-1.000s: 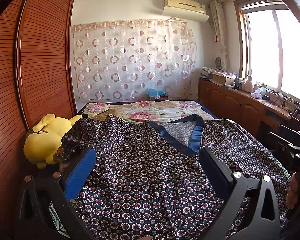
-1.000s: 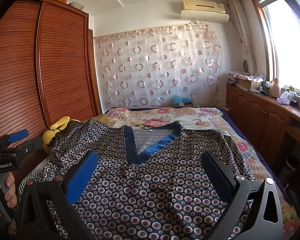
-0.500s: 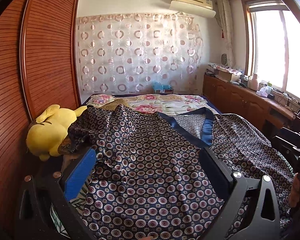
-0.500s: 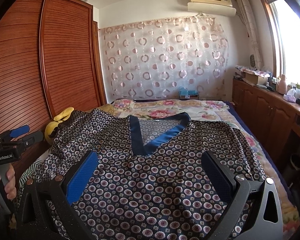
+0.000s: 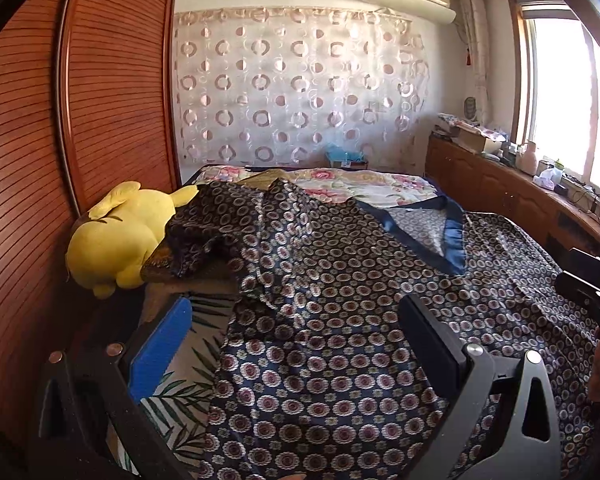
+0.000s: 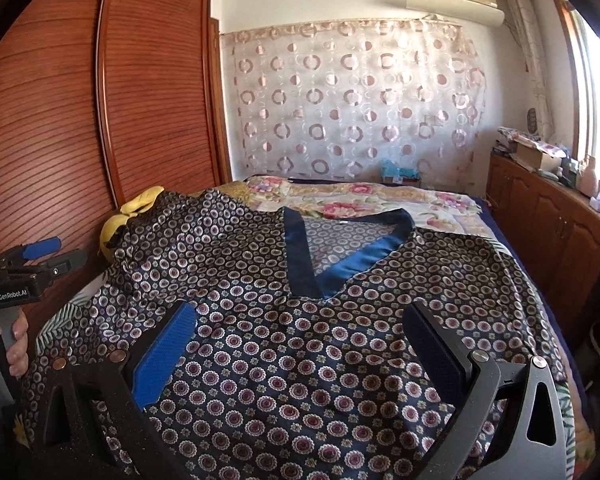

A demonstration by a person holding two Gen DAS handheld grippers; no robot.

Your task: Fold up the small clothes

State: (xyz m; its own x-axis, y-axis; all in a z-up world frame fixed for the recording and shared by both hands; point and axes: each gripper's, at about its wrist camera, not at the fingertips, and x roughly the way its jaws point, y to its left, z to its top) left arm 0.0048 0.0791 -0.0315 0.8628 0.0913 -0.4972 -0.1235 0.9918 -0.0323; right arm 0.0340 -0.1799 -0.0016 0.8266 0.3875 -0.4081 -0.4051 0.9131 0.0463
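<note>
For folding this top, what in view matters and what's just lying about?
Matters: patterned top, left gripper, right gripper, bed.
Lying about: yellow plush, clutter on the cabinet, teal box.

plush toy (image 6: pixel 130 216) half hidden, garment hem (image 5: pixel 320 468) cut off

Both low views share the patterned top (image 5: pixel 340 360).
</note>
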